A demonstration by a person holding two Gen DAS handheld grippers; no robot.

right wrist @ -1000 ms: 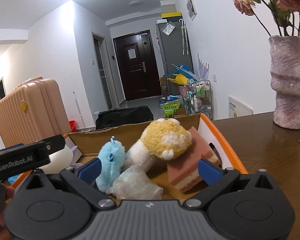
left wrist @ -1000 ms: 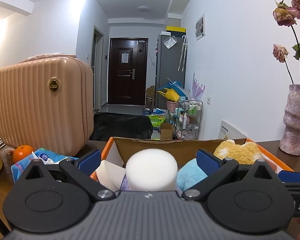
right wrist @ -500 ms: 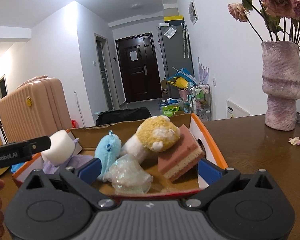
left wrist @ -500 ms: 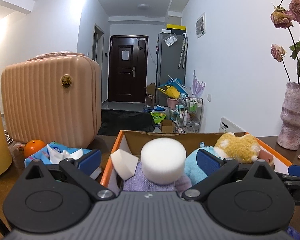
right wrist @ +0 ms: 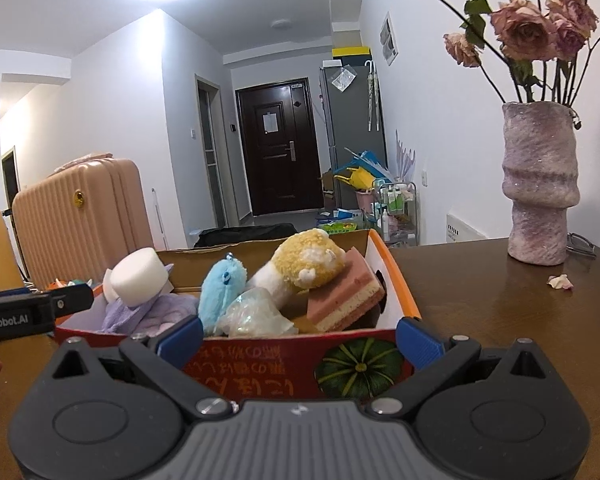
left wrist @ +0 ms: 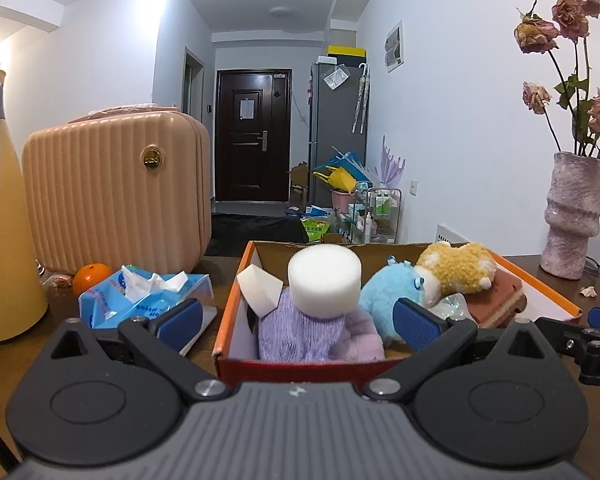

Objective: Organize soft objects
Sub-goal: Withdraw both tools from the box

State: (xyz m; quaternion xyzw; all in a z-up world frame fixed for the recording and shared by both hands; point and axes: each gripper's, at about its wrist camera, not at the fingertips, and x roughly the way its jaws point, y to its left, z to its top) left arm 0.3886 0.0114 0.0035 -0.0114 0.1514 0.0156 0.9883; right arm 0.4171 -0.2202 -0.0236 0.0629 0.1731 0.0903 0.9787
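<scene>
While both jaws gape, box [right wrist: 384, 264] full.

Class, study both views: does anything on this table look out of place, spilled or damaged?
Yes. Dried petals lie loose on the table near the vase of wilted roses, apparently shed. A tissue pack beside the box sits torn open.

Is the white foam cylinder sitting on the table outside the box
No, the white foam cylinder rests inside the box, on top of the purple cloth.
</scene>
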